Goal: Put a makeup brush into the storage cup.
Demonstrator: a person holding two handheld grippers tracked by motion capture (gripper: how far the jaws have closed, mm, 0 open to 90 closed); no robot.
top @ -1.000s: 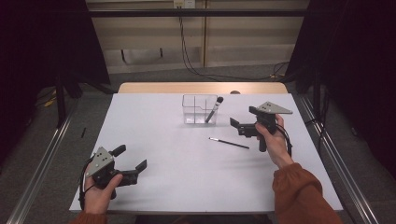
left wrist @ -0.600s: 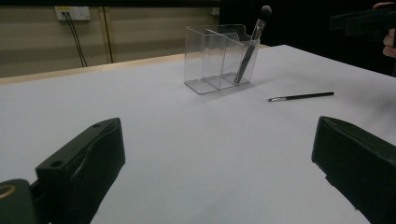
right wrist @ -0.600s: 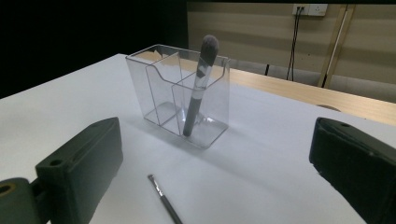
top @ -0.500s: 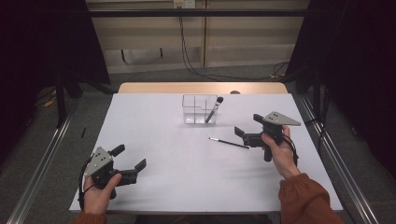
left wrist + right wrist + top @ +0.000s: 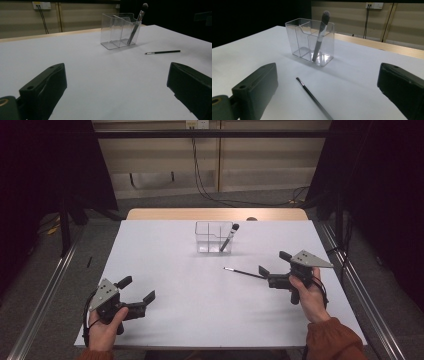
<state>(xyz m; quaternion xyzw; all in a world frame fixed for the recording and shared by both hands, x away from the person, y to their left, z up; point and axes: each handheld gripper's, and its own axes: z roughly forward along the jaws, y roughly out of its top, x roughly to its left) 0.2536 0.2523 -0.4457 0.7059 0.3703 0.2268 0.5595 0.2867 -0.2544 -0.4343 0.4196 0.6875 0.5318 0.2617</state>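
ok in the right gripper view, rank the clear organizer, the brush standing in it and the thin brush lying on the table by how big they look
1. clear organizer, largest: widest and bulkiest.
2 and 3. brush standing in it and thin brush lying on the table: similar apparent length; the standing one is thicker, but the lying one is nearer the camera and runs off the bottom edge, so I won't rank them.

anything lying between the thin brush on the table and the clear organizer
Nothing: in the right gripper view, only bare white table separates the thin brush from the clear organizer. The high view shows the same.
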